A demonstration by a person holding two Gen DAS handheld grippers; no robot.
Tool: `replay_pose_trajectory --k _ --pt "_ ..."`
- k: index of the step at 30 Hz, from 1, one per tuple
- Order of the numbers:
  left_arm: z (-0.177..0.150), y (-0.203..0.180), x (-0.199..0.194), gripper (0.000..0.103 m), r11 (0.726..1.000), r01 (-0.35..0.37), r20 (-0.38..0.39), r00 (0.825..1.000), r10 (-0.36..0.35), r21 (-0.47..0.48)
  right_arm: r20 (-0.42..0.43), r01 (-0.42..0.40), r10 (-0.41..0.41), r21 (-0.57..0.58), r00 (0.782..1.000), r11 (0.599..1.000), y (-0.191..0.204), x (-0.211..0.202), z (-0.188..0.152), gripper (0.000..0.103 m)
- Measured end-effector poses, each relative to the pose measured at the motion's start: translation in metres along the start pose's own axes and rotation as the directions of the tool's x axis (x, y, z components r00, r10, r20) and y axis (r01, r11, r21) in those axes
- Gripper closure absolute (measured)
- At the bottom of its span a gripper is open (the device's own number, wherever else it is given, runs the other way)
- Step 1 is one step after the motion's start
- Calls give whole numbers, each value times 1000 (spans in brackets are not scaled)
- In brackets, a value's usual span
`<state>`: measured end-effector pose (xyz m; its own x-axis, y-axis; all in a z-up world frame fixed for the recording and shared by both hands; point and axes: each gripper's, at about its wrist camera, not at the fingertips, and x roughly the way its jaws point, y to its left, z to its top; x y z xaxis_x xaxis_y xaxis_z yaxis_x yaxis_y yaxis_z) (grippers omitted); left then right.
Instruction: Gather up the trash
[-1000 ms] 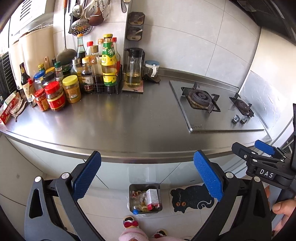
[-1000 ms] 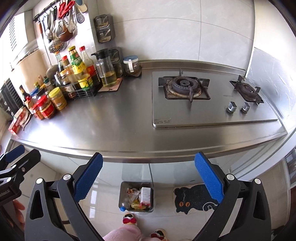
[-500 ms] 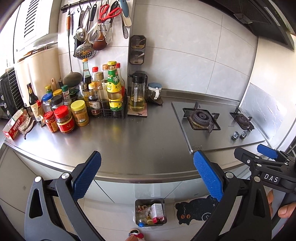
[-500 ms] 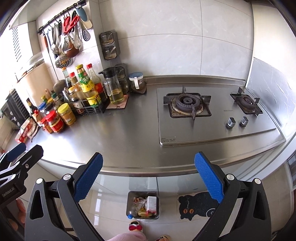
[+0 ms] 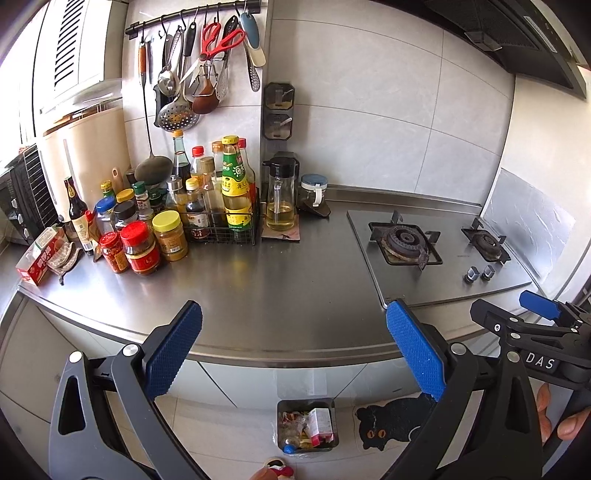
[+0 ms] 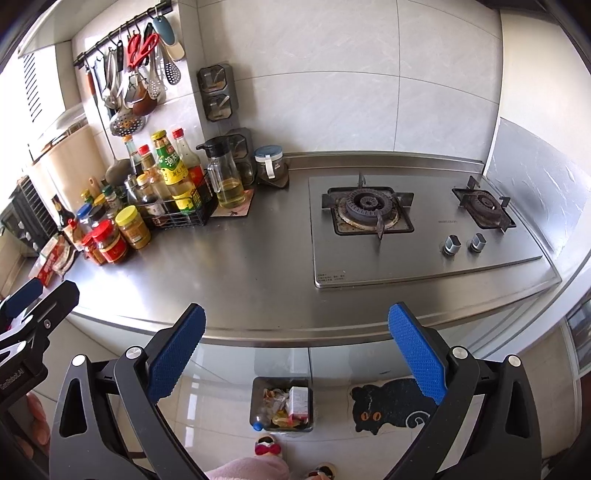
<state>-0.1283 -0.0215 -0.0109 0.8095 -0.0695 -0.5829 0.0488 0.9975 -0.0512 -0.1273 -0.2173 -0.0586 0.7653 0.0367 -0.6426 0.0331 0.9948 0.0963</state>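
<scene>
Both grippers hang in the air in front of a steel kitchen counter, above the floor. My left gripper is open, with nothing between its blue pads. My right gripper is open and empty as well; its side shows at the right edge of the left wrist view. On the floor below stands a dark trash bin holding wrappers, a small carton and a bottle. At the counter's far left lie a red-and-white carton and a crumpled wrapper.
Jars and sauce bottles crowd the counter's left back, beside an oil jug. A two-burner gas hob fills the right side. Utensils hang on a wall rail. A black cat mat and slippered feet are beside the bin.
Both grippers have risen and drawn back from the counter, so more wall and the utensil rail show and the bin sits lower and smaller. Both jaws stay open and empty.
</scene>
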Motion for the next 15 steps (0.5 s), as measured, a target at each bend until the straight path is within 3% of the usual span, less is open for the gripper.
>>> replay_pose_trajectory --k 15 --pt "-5 5 2 8 1000 -3 -12 1000 3 -15 5 3 -2 -15 1000 1000 11 -5 -2 3"
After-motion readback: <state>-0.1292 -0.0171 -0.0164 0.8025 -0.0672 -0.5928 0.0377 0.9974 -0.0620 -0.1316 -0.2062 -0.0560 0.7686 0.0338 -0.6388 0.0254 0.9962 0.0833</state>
